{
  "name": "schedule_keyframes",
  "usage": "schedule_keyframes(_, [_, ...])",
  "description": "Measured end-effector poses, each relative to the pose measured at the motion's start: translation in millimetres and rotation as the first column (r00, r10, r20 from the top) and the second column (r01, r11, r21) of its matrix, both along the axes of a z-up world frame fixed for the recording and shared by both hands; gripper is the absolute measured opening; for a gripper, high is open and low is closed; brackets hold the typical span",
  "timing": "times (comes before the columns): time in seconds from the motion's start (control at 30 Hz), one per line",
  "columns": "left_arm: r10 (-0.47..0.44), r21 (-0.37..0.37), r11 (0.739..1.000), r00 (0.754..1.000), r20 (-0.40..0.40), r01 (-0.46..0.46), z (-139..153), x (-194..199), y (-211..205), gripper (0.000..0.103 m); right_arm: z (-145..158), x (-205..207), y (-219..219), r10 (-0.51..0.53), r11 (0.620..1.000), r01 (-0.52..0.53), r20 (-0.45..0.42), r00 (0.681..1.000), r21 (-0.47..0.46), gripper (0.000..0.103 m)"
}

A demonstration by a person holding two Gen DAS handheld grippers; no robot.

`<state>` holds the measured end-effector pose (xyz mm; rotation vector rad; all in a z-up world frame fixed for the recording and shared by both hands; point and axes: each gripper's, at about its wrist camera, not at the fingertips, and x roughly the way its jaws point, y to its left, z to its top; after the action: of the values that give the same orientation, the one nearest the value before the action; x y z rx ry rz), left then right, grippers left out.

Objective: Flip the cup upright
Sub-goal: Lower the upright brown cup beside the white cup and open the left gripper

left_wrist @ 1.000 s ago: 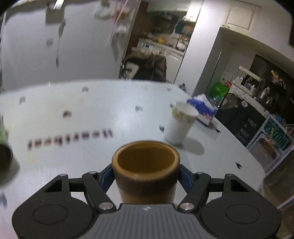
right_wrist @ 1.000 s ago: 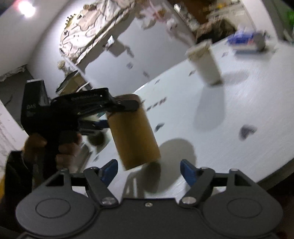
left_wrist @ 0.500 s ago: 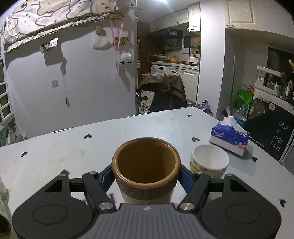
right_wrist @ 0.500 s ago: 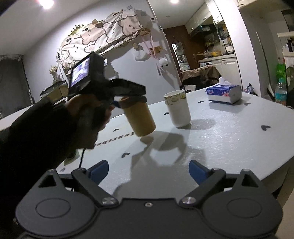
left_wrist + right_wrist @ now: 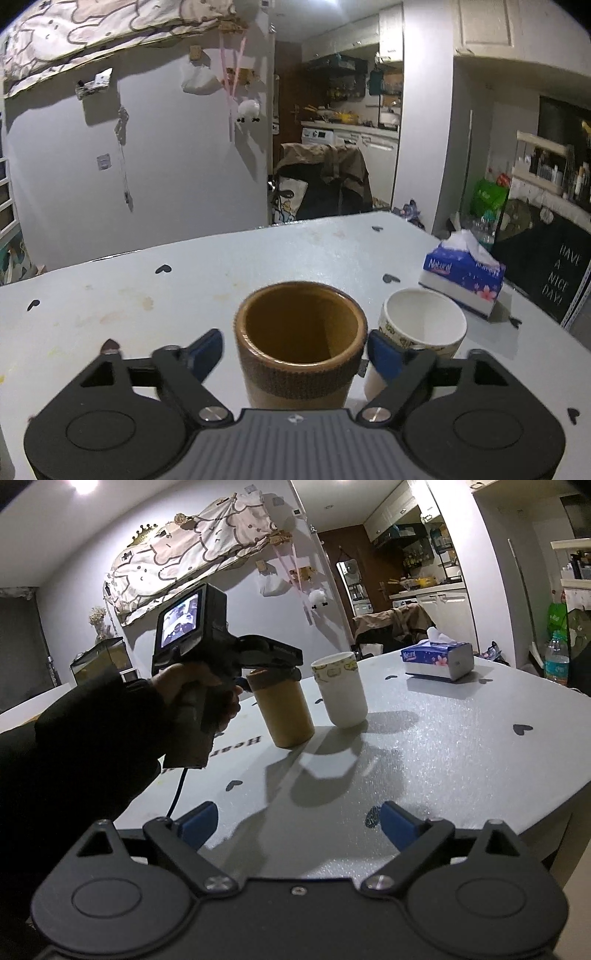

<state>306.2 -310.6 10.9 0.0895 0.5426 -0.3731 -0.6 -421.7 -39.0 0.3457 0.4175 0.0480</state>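
Note:
A brown cup (image 5: 300, 347) with a ribbed band stands upright, mouth up, on the white table (image 5: 184, 288). My left gripper (image 5: 295, 350) is open around it: the left finger stands clear of the cup, the right finger lies close beside it. In the right wrist view the brown cup (image 5: 282, 712) rests on the table with the left gripper (image 5: 271, 664) around its top. My right gripper (image 5: 295, 821) is open and empty, low over the table's near edge, well back from the cup.
A white paper cup (image 5: 421, 332) stands upright just right of the brown cup, also seen in the right wrist view (image 5: 341, 688). A blue tissue box (image 5: 463, 275) sits at the far right. The table edge (image 5: 535, 812) curves away on the right.
The left gripper swung level, lowered the brown cup upright onto the table beside the white cup, and opened its fingers. The right gripper pulled back and stayed open.

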Motion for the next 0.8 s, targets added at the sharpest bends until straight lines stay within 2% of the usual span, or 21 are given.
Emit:
schedule_keyframes(0.17, [0.019,-0.053,0.998,1.000,-0.015,-0.020,8,-25,36,0.094,8,-1,6,0.006,1.000,-0.006,0.021,1.000,-0.011,0.095])
schedule_keyframes(0.47, [-0.005,-0.111,0.994,0.996,0.091,0.015,38,-107,113,0.100,38,-2,28,-0.002,0.995,0.012,0.103,0.995,-0.098,0.095])
schedule_keyframes(0.8, [0.051,-0.082,0.996,0.977,0.207,-0.035,44,-190,175,0.103,57,-7,56,-0.023,0.982,0.049,0.144,0.989,-0.181,0.096])
